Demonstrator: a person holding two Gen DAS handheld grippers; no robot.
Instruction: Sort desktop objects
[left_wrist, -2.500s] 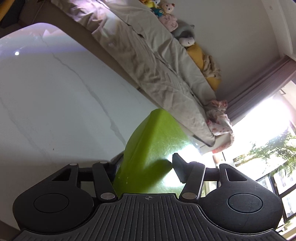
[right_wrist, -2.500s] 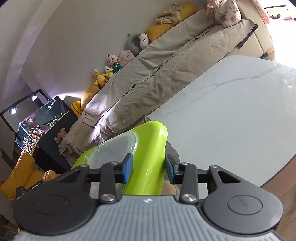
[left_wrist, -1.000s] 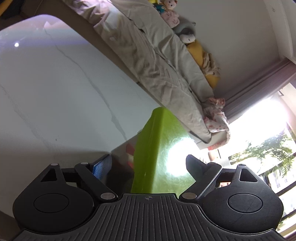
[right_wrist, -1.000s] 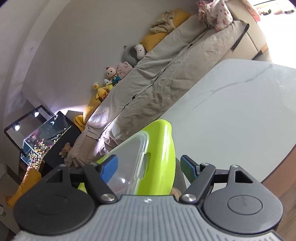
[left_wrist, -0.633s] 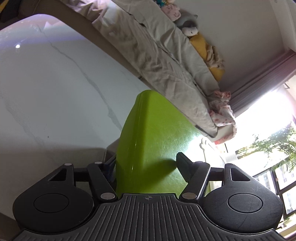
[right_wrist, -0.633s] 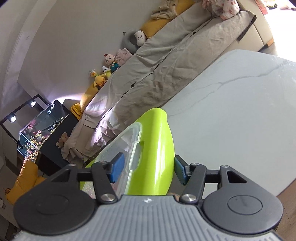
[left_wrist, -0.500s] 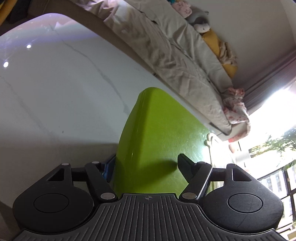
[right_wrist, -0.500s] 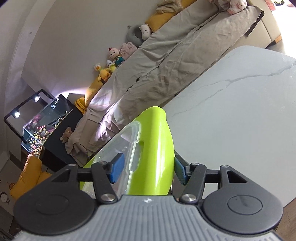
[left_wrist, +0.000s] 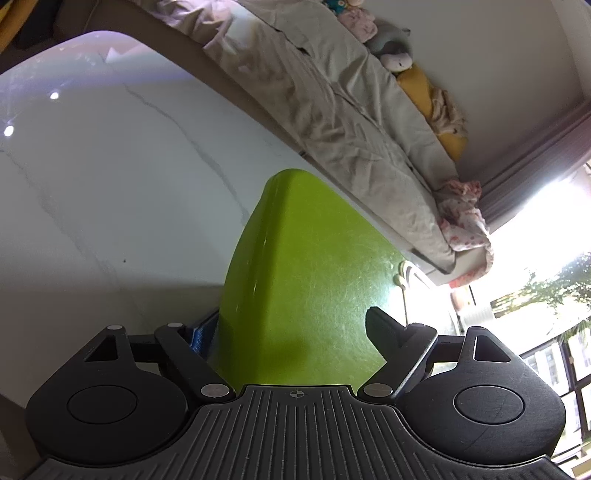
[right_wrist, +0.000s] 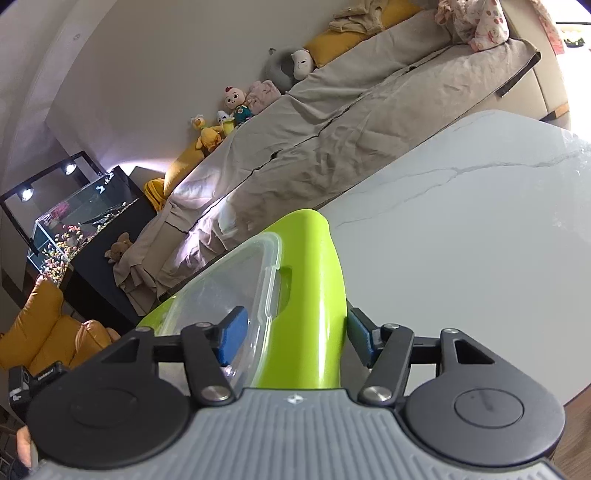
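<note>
The green lid (left_wrist: 310, 280) blocks both tongs ahead; the marble table (right_wrist: 480, 236) lies bare beyond.

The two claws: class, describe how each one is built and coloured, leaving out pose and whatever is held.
The left claw has a black ribbed body, two round black side discs, black linkage arms with silver pivot pins and a small crosshair mark. The right claw has a grey ribbed body with a small emblem, the same black discs and silver pins, and blue ribbed pads.
</note>
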